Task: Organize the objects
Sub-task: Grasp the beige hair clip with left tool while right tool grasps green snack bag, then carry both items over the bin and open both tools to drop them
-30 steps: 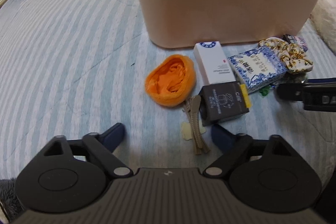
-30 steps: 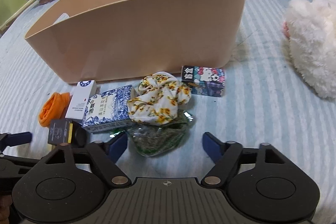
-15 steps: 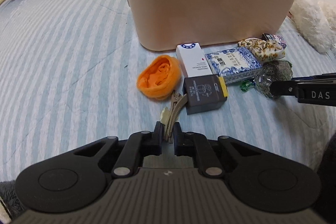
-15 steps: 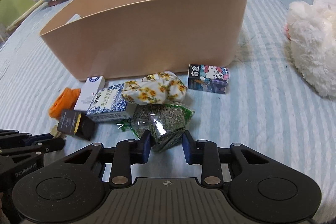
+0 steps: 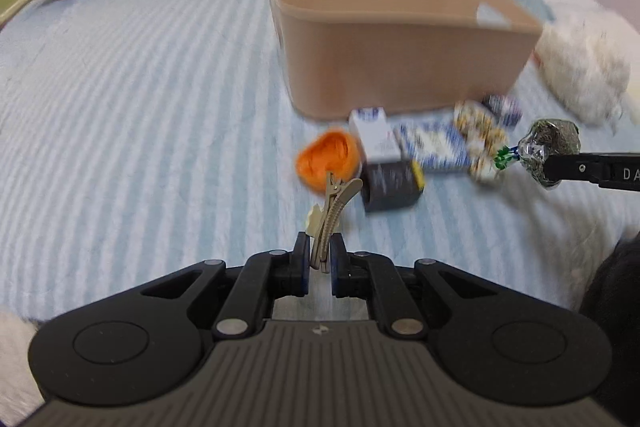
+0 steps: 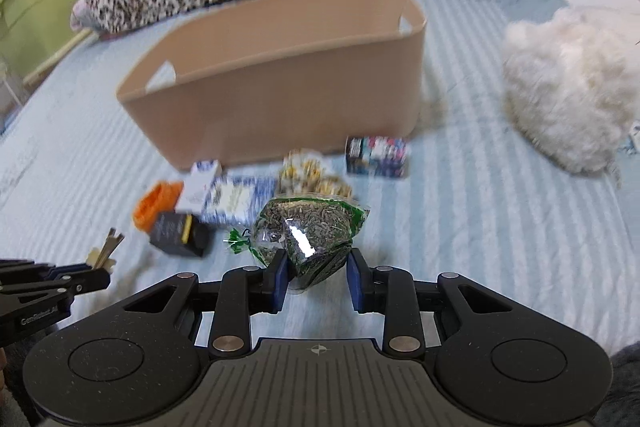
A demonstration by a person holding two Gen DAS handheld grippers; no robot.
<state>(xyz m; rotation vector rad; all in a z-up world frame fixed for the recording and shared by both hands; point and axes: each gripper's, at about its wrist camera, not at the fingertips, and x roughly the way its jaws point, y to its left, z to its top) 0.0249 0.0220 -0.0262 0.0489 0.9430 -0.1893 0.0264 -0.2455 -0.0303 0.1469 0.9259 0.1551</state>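
Left wrist view shows the left hand-held gripper clamped on a beige hair clip, which sticks forward and up from between the pads, clear of the striped bed. The clip looks light, thin and stiff, so a narrow pinch across its flat sides should hold it; I judge it could twist if gripped only at the very end, as it is here. A pale tab sits against its left side, but what that is I cannot tell.

From the right wrist view, the right hand-held gripper is closed on a clear bag of dried green bits, tied off with a green ribbon at its left. The bag is lifted off the bed, its lower part squeezed between the blue pads. It looks soft, light and slick, and its contents probably shift, so a hold low on the bulk, as now, seems safer than one on the film edge.

Beyond both, the beige bin stands open on the bed. Just in front of it lie an orange cloth, a white box, a dark box, a blue-patterned pack, a floral scrunchie and a small cartoon box. These views are blurred.
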